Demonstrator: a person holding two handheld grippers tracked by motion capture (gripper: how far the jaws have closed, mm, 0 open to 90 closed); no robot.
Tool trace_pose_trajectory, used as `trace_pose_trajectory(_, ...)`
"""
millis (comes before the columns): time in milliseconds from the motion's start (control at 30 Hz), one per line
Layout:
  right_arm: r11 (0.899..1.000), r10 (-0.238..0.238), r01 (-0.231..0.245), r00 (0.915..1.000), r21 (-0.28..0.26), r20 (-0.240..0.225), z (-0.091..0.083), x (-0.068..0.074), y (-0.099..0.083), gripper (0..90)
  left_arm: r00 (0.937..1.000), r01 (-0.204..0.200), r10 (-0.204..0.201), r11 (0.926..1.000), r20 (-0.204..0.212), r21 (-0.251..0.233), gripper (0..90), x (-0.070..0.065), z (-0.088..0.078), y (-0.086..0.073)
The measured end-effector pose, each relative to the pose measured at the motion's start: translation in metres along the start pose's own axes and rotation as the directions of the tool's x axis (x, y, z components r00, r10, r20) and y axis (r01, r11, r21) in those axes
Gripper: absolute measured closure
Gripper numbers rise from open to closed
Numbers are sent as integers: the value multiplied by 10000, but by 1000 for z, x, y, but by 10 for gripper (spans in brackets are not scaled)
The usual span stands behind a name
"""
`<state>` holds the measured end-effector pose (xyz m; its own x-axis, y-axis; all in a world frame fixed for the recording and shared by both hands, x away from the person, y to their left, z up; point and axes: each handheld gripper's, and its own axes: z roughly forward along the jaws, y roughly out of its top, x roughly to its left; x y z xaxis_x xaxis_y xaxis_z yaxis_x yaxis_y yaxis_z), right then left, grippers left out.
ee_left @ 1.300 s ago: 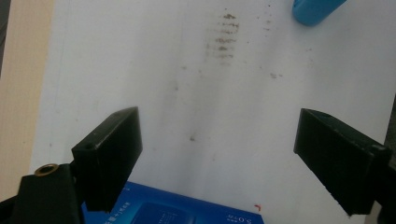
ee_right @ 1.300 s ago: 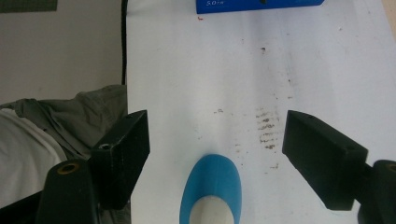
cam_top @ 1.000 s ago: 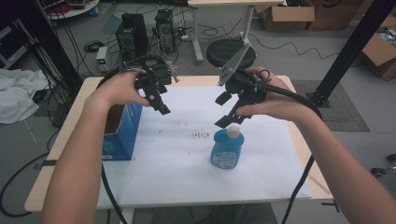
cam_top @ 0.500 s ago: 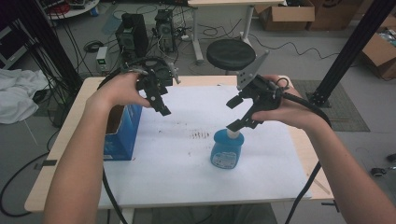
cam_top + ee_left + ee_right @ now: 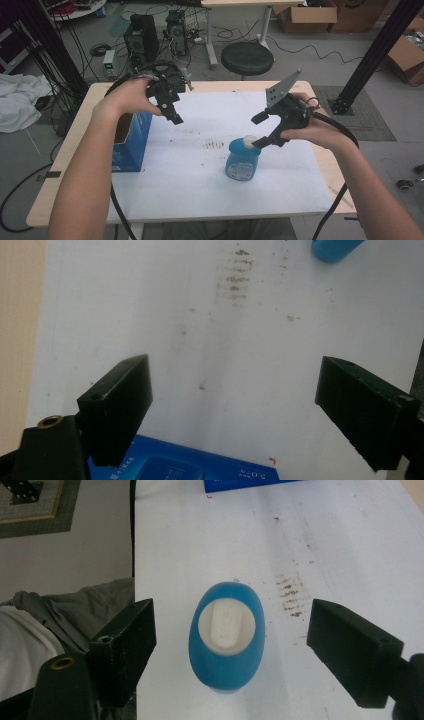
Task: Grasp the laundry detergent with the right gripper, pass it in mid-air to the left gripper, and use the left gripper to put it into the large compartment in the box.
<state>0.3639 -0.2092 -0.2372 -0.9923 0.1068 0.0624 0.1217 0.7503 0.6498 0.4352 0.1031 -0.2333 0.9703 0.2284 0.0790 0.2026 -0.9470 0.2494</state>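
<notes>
Two objects stand on the desk (image 5: 300,200): a blue box (image 5: 131,142) at its left edge, a blue bottle (image 5: 243,159) near centre. Right tongs (image 5: 260,131) gape over the bottle; left tongs (image 5: 175,114) gape, empty.

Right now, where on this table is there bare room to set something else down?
The widest free patch is the white sheet on the near side, in front of the blue bottle and right of the blue box. The stained middle between box and bottle is also bare. It is crowded around the bottle, where the right gripper hangs open above its cap.
</notes>
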Motion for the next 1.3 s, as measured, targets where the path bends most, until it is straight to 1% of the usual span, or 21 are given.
trace_pose_trajectory(33, 9999, 45, -45, 10000, -104, 3, 1, 0, -6, 198, 10000, -10, 10, 10000, 6, -4, 158, 0, 0, 0)
trace_pose_trajectory(133, 9998, 79, -79, 10000, -176, -21, 3, 0, -11, 198, 10000, -19, 19, 10000, -31, -24, 157, 0, 0, 1)
trace_pose_trajectory(167, 9996, 108, -108, 9999, -243, -7, 5, 0, -18, 198, 10000, -23, 22, 10000, -34, -44, 158, -1, 0, 1)
trace_pose_trajectory(200, 9996, 108, -108, 9999, -243, -7, 5, 0, -18, 198, 9999, -85, 85, 10000, -54, -17, 158, 0, -1, 1)
trace_pose_trajectory(267, 9993, 204, -205, 9998, -325, -40, 9, 0, -29, 196, 10000, -32, 32, 10000, -28, -62, 158, -1, 0, 1)
trace_pose_trajectory(300, 9993, 204, -205, 9998, -325, -40, 9, 0, -29, 196, 10000, -32, 32, 10000, -28, -62, 158, -1, 0, 1)
trace_pose_trajectory(333, 9988, 341, -343, 9994, -338, -54, 12, -1, -37, 196, 10000, -36, 36, 10000, -19, -47, 158, -1, 0, 1)
trace_pose_trajectory(400, 9986, 395, -397, 9992, -355, -49, 14, -1, -42, 196, 10000, -50, 50, 10000, -49, -63, 158, -1, 0, 2)
trace_pose_trajectory(500, 9971, 496, -502, 9987, -579, -119, 18, -2, -53, 196, 10000, -21, 21, 10000, -62, -47, 158, -1, -1, 1)
trace_pose_trajectory(533, 9971, 496, -502, 9987, -579, -119, 18, -2, -53, 196, 10000, -21, 21, 10000, -62, -47, 158, -1, -1, 1)
trace_pose_trajectory(600, 9958, 552, -563, 9983, -721, -169, 24, -1, -61, 196, 10000, -25, 24, 10000, -67, -48, 158, -2, -1, 1)
trace_pose_trajectory(633, 9958, 552, -563, 9983, -721, -169, 24, -1, -61, 196, 10000, -25, 24, 10000, -67, -48, 158, -2, -1, 1)
trace_pose_trajectory(800, 9946, 673, -687, 9975, -772, -197, 33, -1, -72, 197, 10000, -27, 27, 10000, -80, -51, 158, -2, -2, 2)
trace_pose_trajectory(867, 9930, 745, -761, 9970, -905, -218, 39, -1, -78, 198, 9999, -55, 54, 9999, -86, -140, 159, -3, -3, 3)
trace_pose_trajectory(1067, 9920, 786, -795, 9968, -981, -130, 51, 0, -86, 200, 9999, -65, 64, 9999, -88, -127, 159, -3, -3, 4)
trace_pose_trajectory(1300, 9885, 854, -861, 9963, -1239, -105, 61, 1, -93, 209, 9999, -56, 55, 9999, -97, -123, 159, -3, -3, 3)
